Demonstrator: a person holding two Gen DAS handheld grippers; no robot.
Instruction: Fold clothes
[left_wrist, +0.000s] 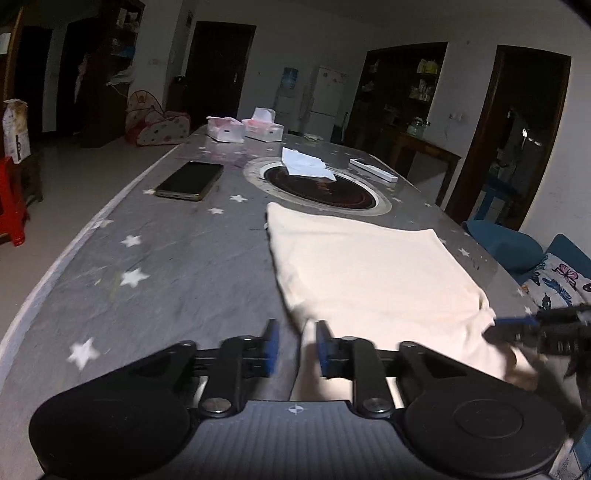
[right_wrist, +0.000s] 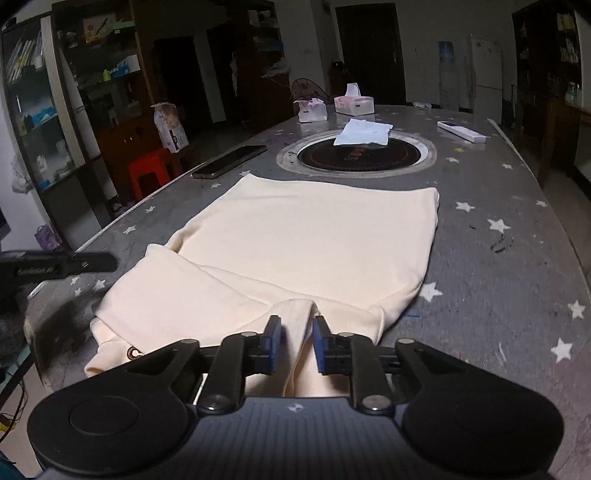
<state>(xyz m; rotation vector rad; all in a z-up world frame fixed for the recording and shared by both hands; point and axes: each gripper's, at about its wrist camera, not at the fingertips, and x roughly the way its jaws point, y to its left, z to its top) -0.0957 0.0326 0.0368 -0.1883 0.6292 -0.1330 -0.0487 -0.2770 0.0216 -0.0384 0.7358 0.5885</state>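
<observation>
A cream garment (left_wrist: 373, 269) lies partly folded on the grey star-patterned table (left_wrist: 177, 273); it also shows in the right wrist view (right_wrist: 303, 240). My left gripper (left_wrist: 295, 343) is open, its blue pads either side of the garment's near left edge. My right gripper (right_wrist: 297, 339) is open around a raised fold at the near edge. The right gripper also shows at the right edge of the left wrist view (left_wrist: 517, 325). The left gripper shows at the left edge of the right wrist view (right_wrist: 107, 260).
A round hotplate inset (left_wrist: 317, 188) with a white cloth (left_wrist: 306, 166) on it sits behind the garment. A phone (left_wrist: 190, 181), two tissue boxes (left_wrist: 264, 127), and a white remote (left_wrist: 373, 170) lie further back. A red stool (right_wrist: 151, 170) stands left of the table.
</observation>
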